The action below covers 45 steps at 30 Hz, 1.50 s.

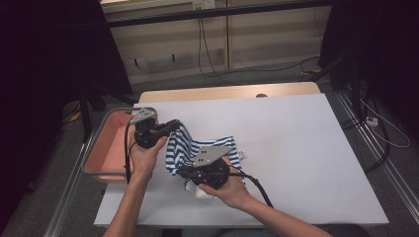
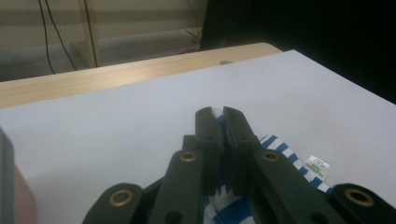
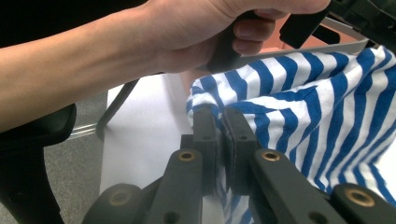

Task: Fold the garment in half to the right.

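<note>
A blue-and-white striped cloth (image 1: 185, 148) hangs bunched between my two grippers, just above the white table top (image 1: 296, 148). My left gripper (image 1: 175, 124) is shut on its upper left edge; in the left gripper view the jaws (image 2: 223, 116) pinch a thin fold of striped fabric (image 2: 275, 144), with a small white label (image 2: 316, 164) to the right. My right gripper (image 1: 182, 171) is shut on the cloth's lower edge; in the right gripper view its jaws (image 3: 222, 116) clamp the striped cloth (image 3: 317, 107), with the other hand (image 3: 187, 32) just beyond.
A pink tray with a metal rim (image 1: 106, 148) sits at the table's left edge, right beside the left hand. Bare wood (image 1: 227, 92) shows along the far edge of the table. The white surface stretches open to the right. Cables (image 1: 212, 64) lie on the floor beyond.
</note>
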### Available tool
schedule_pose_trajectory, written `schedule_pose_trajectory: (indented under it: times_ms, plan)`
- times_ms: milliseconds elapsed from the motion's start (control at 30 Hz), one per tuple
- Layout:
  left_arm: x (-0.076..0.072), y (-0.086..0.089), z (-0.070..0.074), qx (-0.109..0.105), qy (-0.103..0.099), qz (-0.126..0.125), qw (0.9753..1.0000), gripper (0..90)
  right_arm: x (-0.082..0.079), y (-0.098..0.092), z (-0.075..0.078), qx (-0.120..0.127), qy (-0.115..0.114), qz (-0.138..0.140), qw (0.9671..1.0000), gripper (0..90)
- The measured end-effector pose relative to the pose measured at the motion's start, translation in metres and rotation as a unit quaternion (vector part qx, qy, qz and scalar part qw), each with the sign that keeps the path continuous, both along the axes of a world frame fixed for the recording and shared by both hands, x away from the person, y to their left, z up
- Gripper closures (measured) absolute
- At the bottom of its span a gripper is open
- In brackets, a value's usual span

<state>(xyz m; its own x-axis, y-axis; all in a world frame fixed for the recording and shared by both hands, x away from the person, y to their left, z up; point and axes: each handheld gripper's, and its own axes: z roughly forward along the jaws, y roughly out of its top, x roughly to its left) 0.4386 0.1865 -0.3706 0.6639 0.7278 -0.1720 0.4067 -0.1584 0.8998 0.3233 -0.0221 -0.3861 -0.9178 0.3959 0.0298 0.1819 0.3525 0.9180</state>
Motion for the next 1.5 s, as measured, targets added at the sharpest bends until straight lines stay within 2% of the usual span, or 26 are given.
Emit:
schedule_pose_trajectory:
  times_ms: [267,500,633,1000,1100,1400,1500]
  plan:
    - [0.01,-0.019,-0.007,0.003,0.013,-0.005,0.9999,86.0,0.001,-0.014,-0.001,-0.005,0.003,-0.013,0.9999,85.5]
    - [0.014,-0.038,-0.008,0.015,0.017,-0.013,0.9997,86.0,0.0,-0.028,-0.004,-0.001,0.008,-0.028,0.9996,85.4]
    - [0.015,-0.05,-0.012,0.014,0.018,-0.023,0.9995,86.0,-0.001,-0.037,-0.007,-0.003,0.011,-0.035,0.9993,85.4]
    - [0.019,-0.067,-0.025,0.02,0.036,-0.032,0.9986,85.9,-0.004,-0.057,-0.017,-0.009,0.027,-0.051,0.9983,84.8]
    - [0.021,-0.07,-0.028,0.016,0.04,-0.032,0.9986,85.9,-0.005,-0.061,-0.02,-0.013,0.03,-0.055,0.998,84.8]
    - [0.028,-0.09,-0.037,0.026,0.049,-0.039,0.9977,85.7,-0.003,-0.069,-0.026,-0.022,0.034,-0.064,0.9971,84.3]
    - [0.03,-0.096,-0.043,0.027,0.058,-0.039,0.9972,85.7,-0.003,-0.071,-0.028,-0.029,0.035,-0.066,0.9968,84.0]
